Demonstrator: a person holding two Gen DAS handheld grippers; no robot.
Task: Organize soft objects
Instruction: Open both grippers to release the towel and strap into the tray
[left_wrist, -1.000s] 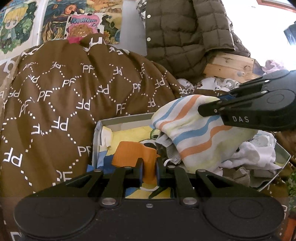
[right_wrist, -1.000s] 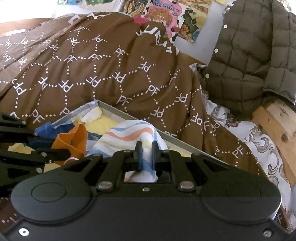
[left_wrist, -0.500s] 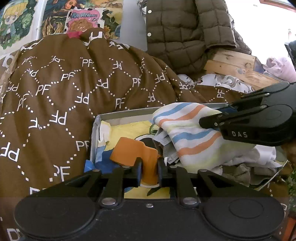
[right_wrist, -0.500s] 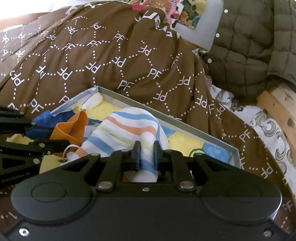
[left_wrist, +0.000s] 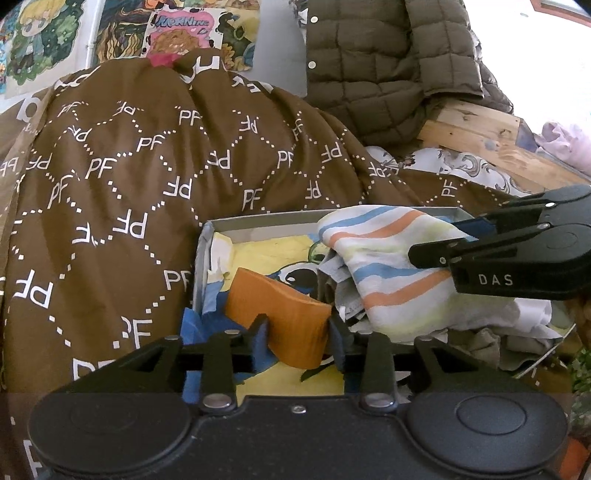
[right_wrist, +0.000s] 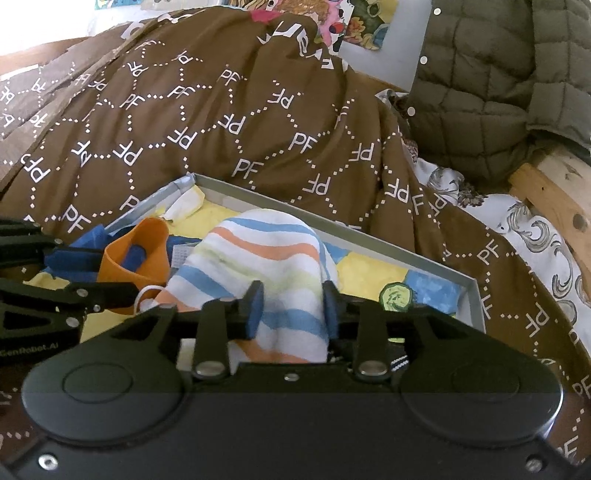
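A shallow grey box (left_wrist: 258, 219) lies on the bed with soft items in it. An orange cloth (left_wrist: 273, 299) stands bunched at its near left, between the parted fingers of my left gripper (left_wrist: 297, 332), which is open. A white cloth with blue, orange and yellow stripes (right_wrist: 258, 254) is heaped in the box's middle. My right gripper (right_wrist: 291, 306) is open around its near end. In the left wrist view the right gripper comes in from the right beside the striped cloth (left_wrist: 384, 258). The orange cloth (right_wrist: 147, 251) also shows in the right wrist view.
A brown quilt printed with PF (left_wrist: 147, 177) is heaped behind and left of the box. An olive quilted jacket (left_wrist: 388, 66) hangs at the back right above a wooden bed frame (left_wrist: 480, 136). White and grey garments (left_wrist: 517, 325) fill the box's right end. Posters (left_wrist: 184, 29) cover the wall.
Both grippers have opened: their fingers, earlier pinched on the orange cloth and the striped cloth, now stand wide apart. Both cloths have sunk lower into the box.
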